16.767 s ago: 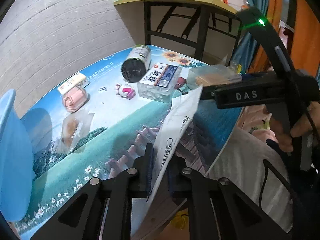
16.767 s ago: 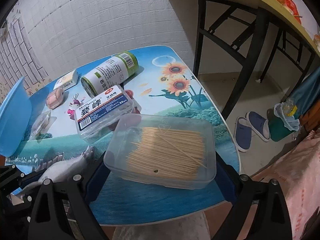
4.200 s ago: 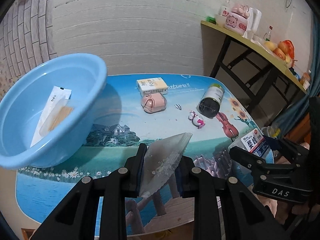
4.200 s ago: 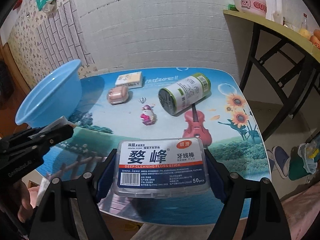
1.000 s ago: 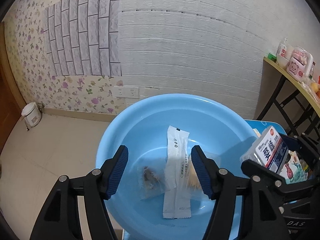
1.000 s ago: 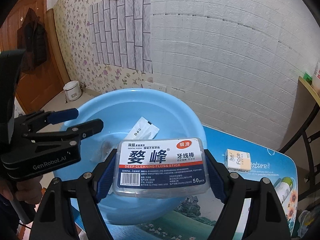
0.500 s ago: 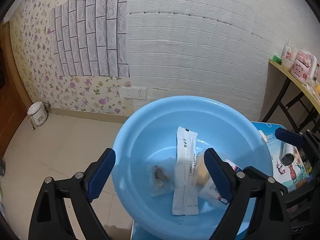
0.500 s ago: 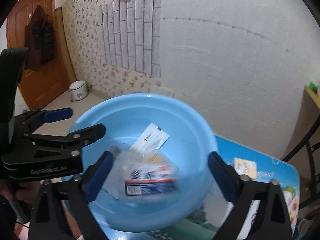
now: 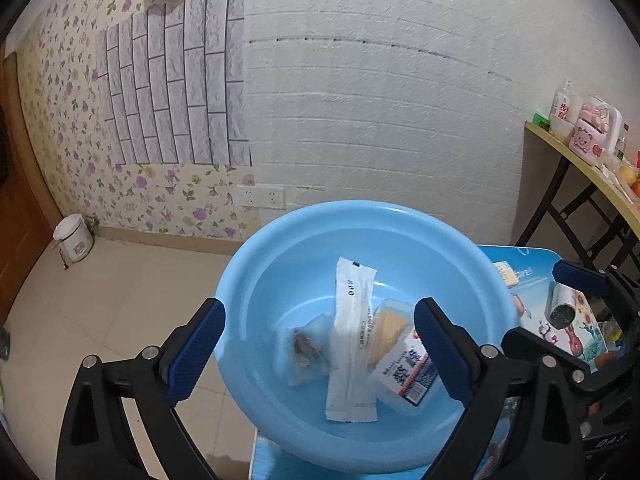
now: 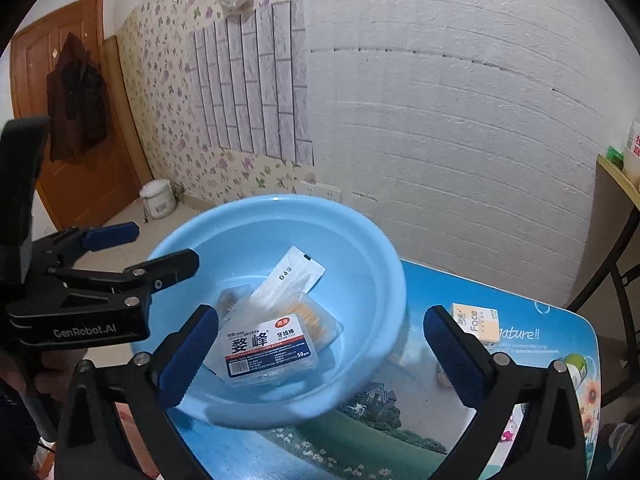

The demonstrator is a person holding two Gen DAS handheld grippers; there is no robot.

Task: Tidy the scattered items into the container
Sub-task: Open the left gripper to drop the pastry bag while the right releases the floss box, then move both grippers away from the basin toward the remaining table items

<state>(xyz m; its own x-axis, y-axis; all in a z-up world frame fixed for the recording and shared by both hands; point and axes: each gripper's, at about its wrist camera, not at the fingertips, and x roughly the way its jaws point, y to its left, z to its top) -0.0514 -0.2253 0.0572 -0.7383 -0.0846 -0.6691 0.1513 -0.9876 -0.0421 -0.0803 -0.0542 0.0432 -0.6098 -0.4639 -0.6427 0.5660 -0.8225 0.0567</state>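
Note:
A blue basin (image 9: 280,264) (image 10: 360,248) stands at the table's left end. In it lie a floss-stick box (image 10: 268,350) (image 9: 408,372), a clear toothpick box (image 9: 388,330), a long white sachet (image 9: 352,340) (image 10: 288,276) and a small clear bag (image 9: 306,350). My left gripper (image 9: 318,350) is open and empty above the basin; it also shows in the right wrist view (image 10: 154,248). My right gripper (image 10: 320,358) is open and empty over the basin's right side, above the floss box.
On the table (image 10: 520,364) lie a yellow tissue pack (image 10: 476,322), a pink object partly hidden behind my right finger (image 10: 442,376) and a green-white can (image 9: 562,306) (image 10: 578,368). A shelf (image 9: 580,160) stands at the right. Tiled floor (image 9: 100,300) lies left of the table.
My right gripper has opened and dropped the floss-stick box, which now lies still in the basin. My left gripper has opened wider and pulled back a little.

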